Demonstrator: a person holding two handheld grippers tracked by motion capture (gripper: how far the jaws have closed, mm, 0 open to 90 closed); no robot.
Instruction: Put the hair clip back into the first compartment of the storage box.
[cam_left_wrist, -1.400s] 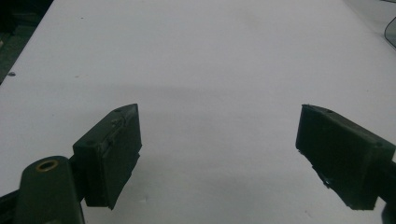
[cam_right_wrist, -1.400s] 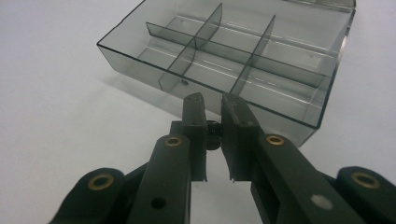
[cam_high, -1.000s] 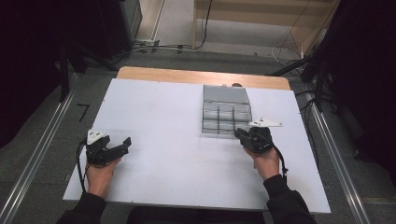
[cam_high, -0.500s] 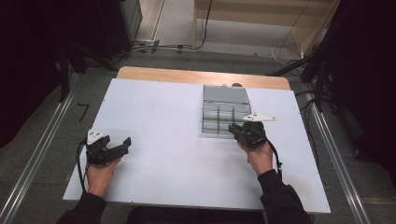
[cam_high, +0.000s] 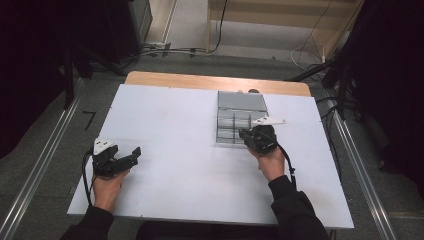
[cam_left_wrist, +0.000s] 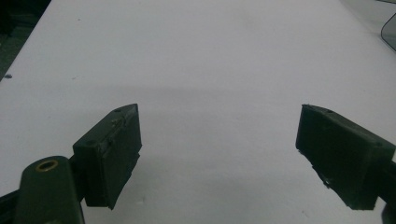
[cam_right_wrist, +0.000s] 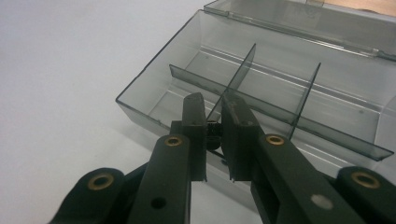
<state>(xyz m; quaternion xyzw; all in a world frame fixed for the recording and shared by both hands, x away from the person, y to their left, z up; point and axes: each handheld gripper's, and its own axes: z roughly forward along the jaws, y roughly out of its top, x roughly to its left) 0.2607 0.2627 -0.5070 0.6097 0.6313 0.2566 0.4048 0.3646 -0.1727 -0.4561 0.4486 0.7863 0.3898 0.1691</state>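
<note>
The worktop (cam_high: 175, 130) is plain white, with a strip of light wood along its far edge. The compartment box (cam_right_wrist: 261, 88) is smoke-grey see-through plastic, its dividers the same tint. Both the left gripper (cam_left_wrist: 219, 149) and the right gripper (cam_right_wrist: 212, 140) are matt black; brass-coloured rivets dot the right one's arms, and each carries a pale grey plate on top. The person's sleeves (cam_high: 295, 210) are black. The floor (cam_high: 380, 165) is dark grey, crossed by silver rails.

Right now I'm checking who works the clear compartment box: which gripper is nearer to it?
Right. The right gripper is at the compartment box's near edge, its fingers shut above the front wall. The left gripper rests far off at the table's left side.
</note>
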